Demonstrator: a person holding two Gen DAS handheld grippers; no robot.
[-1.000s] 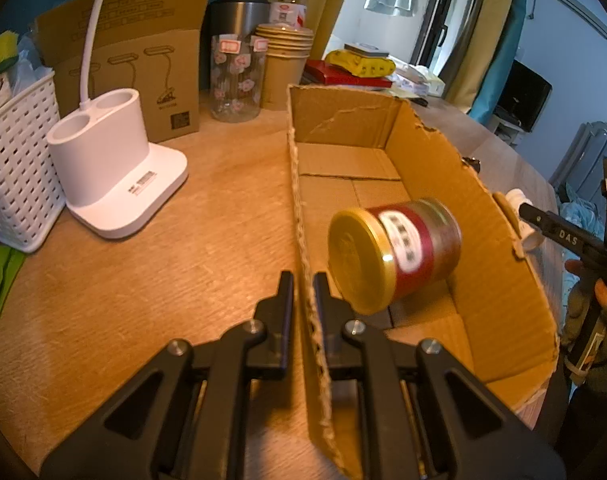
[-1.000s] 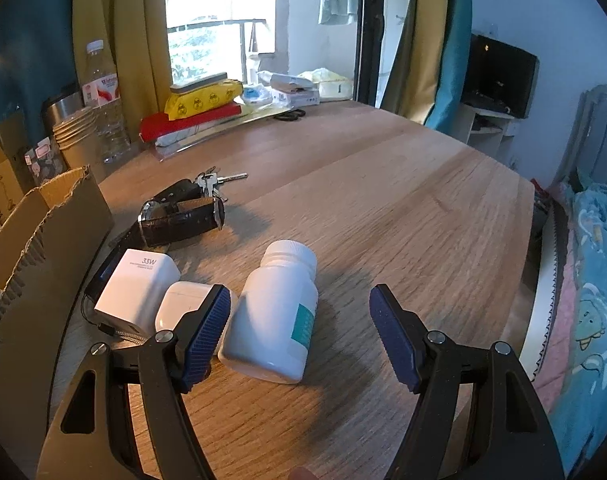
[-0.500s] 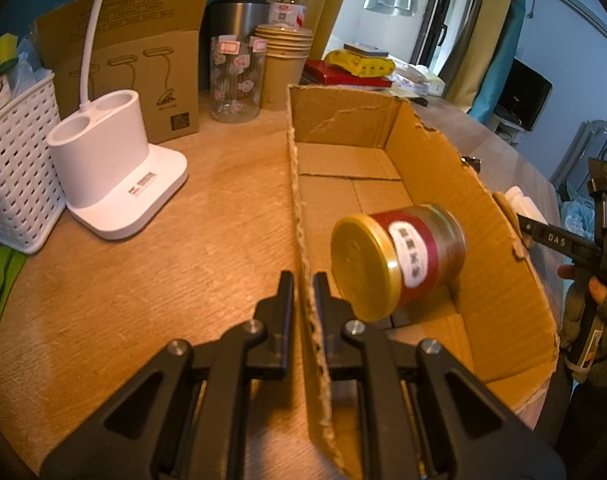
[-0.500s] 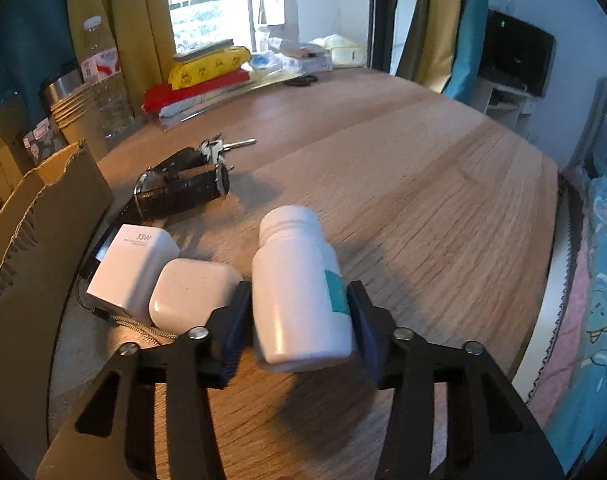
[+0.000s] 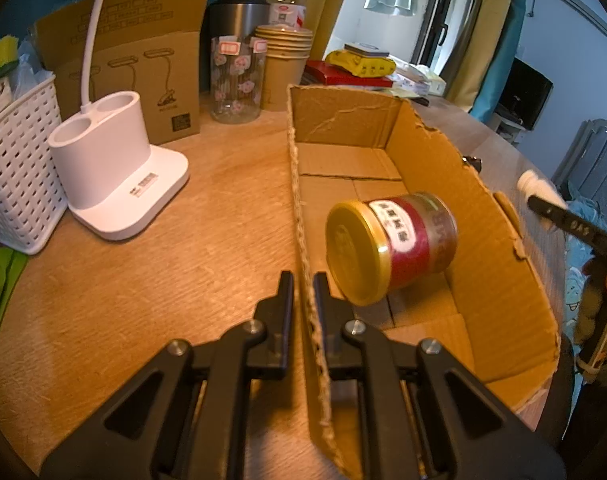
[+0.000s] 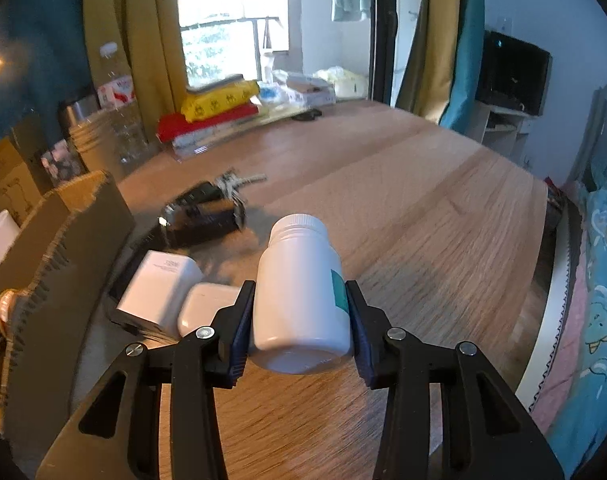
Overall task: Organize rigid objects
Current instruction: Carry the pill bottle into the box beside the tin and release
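An open cardboard box [image 5: 503, 248] lies on the wooden table. Inside it a gold-lidded jar with a red label [image 5: 391, 244] rests on its side. My left gripper [image 5: 303, 280] is shut on the box's left wall, one finger on each side of it. My right gripper [image 6: 299, 286] is shut on a white plastic bottle [image 6: 299, 264] with a teal label, holding it just above the table with its cap pointing away. In the left wrist view the bottle's cap [image 5: 537, 186] and the right gripper [image 5: 567, 222] show beyond the box's right wall.
A white charger [image 6: 159, 284], a white earbud case [image 6: 207, 308], a watch [image 6: 203, 216] and keys [image 6: 235, 180] lie beside the box's outer wall [image 6: 63, 248]. Left of the box stand a white lamp base [image 5: 115, 176], a white basket [image 5: 15, 160], a glass jar [image 5: 235, 80] and paper cups [image 5: 283, 64].
The right jaws closed from wide open onto the white bottle, and the bottle came up off the table. The left gripper kept its hold on the box wall.
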